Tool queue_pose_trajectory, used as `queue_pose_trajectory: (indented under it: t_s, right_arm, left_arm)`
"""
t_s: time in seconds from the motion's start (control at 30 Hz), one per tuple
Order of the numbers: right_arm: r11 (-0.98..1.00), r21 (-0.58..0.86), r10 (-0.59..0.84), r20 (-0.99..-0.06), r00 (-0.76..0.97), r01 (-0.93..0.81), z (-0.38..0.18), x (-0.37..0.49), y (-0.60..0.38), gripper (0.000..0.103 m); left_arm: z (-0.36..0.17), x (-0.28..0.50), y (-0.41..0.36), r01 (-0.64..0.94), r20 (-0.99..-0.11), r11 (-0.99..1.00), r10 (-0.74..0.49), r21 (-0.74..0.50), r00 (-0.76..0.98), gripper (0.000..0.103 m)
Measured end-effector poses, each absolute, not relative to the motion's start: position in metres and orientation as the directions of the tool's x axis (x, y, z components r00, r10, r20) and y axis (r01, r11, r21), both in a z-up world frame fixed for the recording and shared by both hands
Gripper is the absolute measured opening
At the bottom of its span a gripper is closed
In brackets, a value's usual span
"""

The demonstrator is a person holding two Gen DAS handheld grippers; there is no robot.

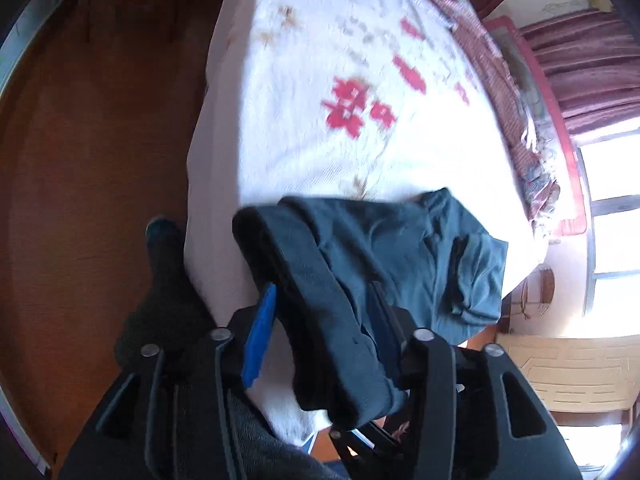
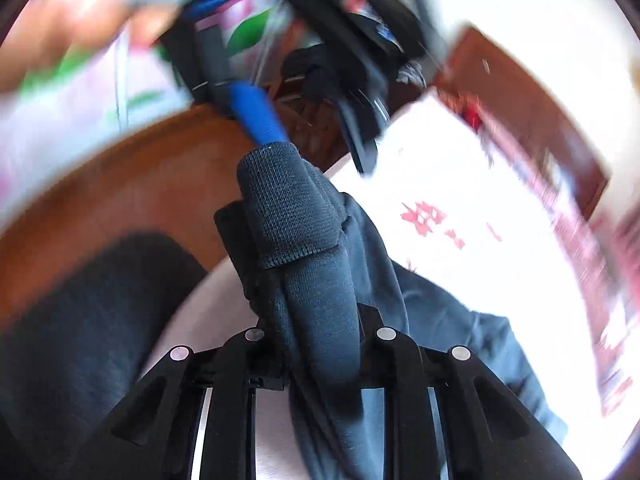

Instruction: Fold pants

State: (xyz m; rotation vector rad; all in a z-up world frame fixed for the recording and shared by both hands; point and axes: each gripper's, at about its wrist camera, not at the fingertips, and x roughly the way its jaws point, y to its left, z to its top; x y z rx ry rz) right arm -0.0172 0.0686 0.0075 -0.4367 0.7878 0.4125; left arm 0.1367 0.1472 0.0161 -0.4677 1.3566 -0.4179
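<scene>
Dark teal pants lie bunched at the near edge of a white bedspread with red flowers. In the left wrist view my left gripper straddles the thick folded waistband. Its blue finger stands a little off the cloth, and the other finger is hidden behind the fabric. In the right wrist view my right gripper is shut on a bunched strip of the pants, with cloth covering its fingertips. The left gripper shows blurred just beyond, at the band's far end.
Brown floor runs along the left of the bed. A person's dark-clothed leg and foot stand by the bed's corner. Red patterned bedding lines the bed's far side, with curtains and a bright window beyond.
</scene>
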Motion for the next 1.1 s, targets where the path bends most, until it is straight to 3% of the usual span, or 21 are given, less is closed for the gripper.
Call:
queue_pose_trajectory:
  t_s: [0.03,0.07,0.17,0.3,0.4,0.53,0.6,0.67,0.7,0.73,0.77,0.8,0.87,1.03,1.1]
  right_arm:
    - [0.869,-0.122,0.236,-0.749,0.619,-0.48,0.019,-0.01,0.052,0.018]
    - [0.892,-0.036,0.278,-0.742,0.61,-0.45,0.031,-0.003,0.035,0.018]
    - [0.919,0.15,0.362,-0.688,0.629,-0.365,0.062,0.008,-0.02,0.018]
    - [0.904,0.353,0.41,-0.56,0.72,-0.241,0.093,0.007,-0.115,0.018]
    - [0.868,0.478,0.364,-0.436,0.823,-0.131,0.097,-0.018,-0.198,0.018]
    - [0.712,0.696,0.23,-0.357,0.905,0.094,0.04,-0.062,-0.315,0.018]
    - [0.625,0.742,0.121,-0.401,0.908,0.244,-0.006,-0.089,-0.367,0.018]
    - [0.456,0.796,0.111,-0.494,0.863,0.397,-0.072,-0.107,-0.407,0.021]
    - [0.372,0.844,0.168,-0.471,0.866,0.387,-0.098,-0.108,-0.421,0.021]
    - [0.317,0.896,0.182,-0.378,0.908,0.31,-0.105,-0.118,-0.425,0.022]
    - [0.319,0.898,0.19,-0.373,0.908,0.303,-0.103,-0.117,-0.42,0.029]
    - [0.335,0.891,0.197,-0.383,0.903,0.305,-0.097,-0.114,-0.415,0.045]
    - [0.291,0.919,0.232,-0.338,0.912,0.266,-0.089,-0.108,-0.413,0.068]
    - [0.21,0.902,0.181,-0.415,0.892,0.377,-0.073,-0.135,-0.432,0.069]
    - [0.194,0.913,0.151,-0.39,0.908,0.36,-0.062,-0.162,-0.434,0.069]
  left_arm:
    - [0.03,0.135,0.153,0.02,-0.802,0.828,-0.549,-0.561,0.236,0.07]
    - [0.044,0.133,0.157,0.03,-0.779,0.821,-0.553,-0.571,0.297,0.077]
    - [0.078,0.126,0.154,0.088,-0.727,0.822,-0.542,-0.562,0.421,0.089]
    - [0.099,0.115,0.117,0.199,-0.702,0.837,-0.538,-0.509,0.467,0.091]
    - [0.099,0.107,0.076,0.274,-0.694,0.821,-0.57,-0.501,0.44,0.092]
    - [0.086,0.096,0.02,0.352,-0.717,0.801,-0.594,-0.485,0.364,0.093]
    - [0.077,0.09,-0.005,0.383,-0.733,0.791,-0.598,-0.477,0.323,0.093]
    - [0.067,0.083,-0.028,0.404,-0.749,0.782,-0.6,-0.474,0.282,0.093]
    - [0.062,0.078,-0.037,0.412,-0.758,0.778,-0.599,-0.474,0.258,0.093]
    - [0.056,0.075,-0.047,0.417,-0.768,0.775,-0.596,-0.475,0.233,0.093]
    - [0.049,0.072,-0.055,0.415,-0.778,0.775,-0.592,-0.477,0.21,0.093]
    - [0.043,0.069,-0.061,0.414,-0.784,0.774,-0.59,-0.48,0.193,0.093]
    - [0.032,0.063,-0.069,0.406,-0.798,0.777,-0.58,-0.482,0.164,0.093]
    - [0.018,0.053,-0.091,0.443,-0.822,0.786,-0.545,-0.432,0.165,0.093]
    - [0.026,0.052,-0.1,0.502,-0.806,0.768,-0.554,-0.399,0.207,0.093]
